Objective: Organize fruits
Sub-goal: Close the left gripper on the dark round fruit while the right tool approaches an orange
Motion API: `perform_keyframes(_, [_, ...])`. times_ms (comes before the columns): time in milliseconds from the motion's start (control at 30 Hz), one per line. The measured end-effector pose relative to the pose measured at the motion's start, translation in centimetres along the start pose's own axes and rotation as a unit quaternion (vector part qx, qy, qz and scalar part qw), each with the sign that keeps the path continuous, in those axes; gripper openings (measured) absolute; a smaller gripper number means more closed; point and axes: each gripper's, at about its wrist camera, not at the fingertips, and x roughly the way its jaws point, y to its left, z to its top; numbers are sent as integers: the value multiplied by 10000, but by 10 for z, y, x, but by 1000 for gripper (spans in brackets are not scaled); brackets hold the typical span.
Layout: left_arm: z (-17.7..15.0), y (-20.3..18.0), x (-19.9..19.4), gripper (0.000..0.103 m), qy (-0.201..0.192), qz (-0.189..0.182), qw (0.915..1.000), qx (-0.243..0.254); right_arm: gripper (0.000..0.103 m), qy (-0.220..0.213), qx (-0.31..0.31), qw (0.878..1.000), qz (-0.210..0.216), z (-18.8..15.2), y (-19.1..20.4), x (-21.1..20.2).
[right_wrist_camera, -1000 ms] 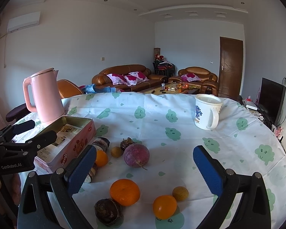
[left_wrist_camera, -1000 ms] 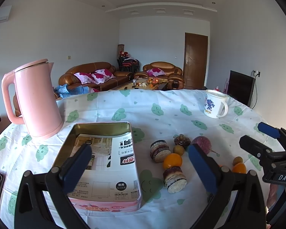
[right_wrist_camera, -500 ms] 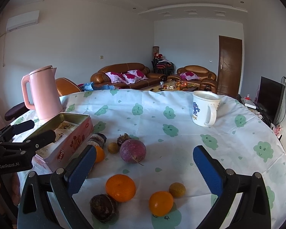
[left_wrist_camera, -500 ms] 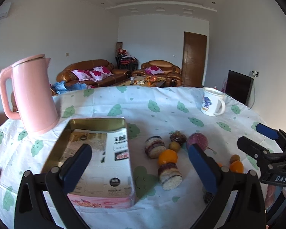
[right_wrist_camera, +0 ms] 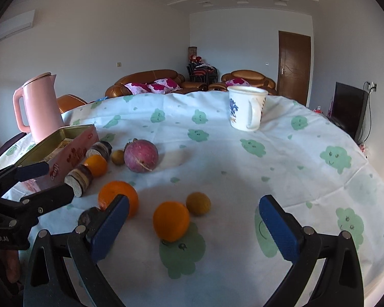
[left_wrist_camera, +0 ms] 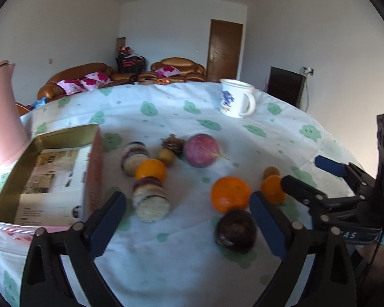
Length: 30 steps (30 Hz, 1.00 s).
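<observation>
Loose fruit lies on the cloud-print tablecloth (right_wrist_camera: pixel 268 158). My left gripper (left_wrist_camera: pixel 188 221) hovers low over it, jaws closing with nothing pressed between them. A layered cake roll (left_wrist_camera: pixel 151 202) lies ahead of its gap, and a dark round fruit (left_wrist_camera: pixel 235 230) sits by its right finger. Beyond are an orange (left_wrist_camera: pixel 230 194) and a purple-red fruit (left_wrist_camera: pixel 202 149). My right gripper (right_wrist_camera: pixel 194 226) is open. A second orange (right_wrist_camera: pixel 171 220) sits just ahead between its fingers, untouched, with a small brown fruit (right_wrist_camera: pixel 198 203) behind it.
An open pink tin box (left_wrist_camera: pixel 46 171) stands at the left with a pink kettle (right_wrist_camera: pixel 41 107) behind it. A white mug (right_wrist_camera: pixel 245 111) stands at the back. A third orange (left_wrist_camera: pixel 151 171), another cake roll (left_wrist_camera: pixel 134 157) and a small fruit (left_wrist_camera: pixel 166 156) lie beside the tin.
Both grippers have come forward and down toward the fruit. The left view has swung right, away from the tin, and its jaws have narrowed a little.
</observation>
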Motion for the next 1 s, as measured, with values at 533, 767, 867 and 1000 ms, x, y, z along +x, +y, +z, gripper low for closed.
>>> perform_keyframes(533, [-13, -28, 24, 64, 772, -490, 9948, 449, 63, 554, 3, 9967, 591, -9, 4, 22])
perform_keyframes(767, [-15, -28, 33, 47, 1039, -729, 9910, 433, 52, 846, -76, 9938, 713, -12, 10, 32])
perform_keyframes(867, [-15, -26, 34, 46, 1073, -830, 9901, 360, 42, 873, -153, 9937, 684, -13, 13, 33])
perform_keyframes(1000, [-15, -23, 34, 46, 1055, -927, 9897, 278, 38, 827, -179, 9940, 687, -13, 13, 33])
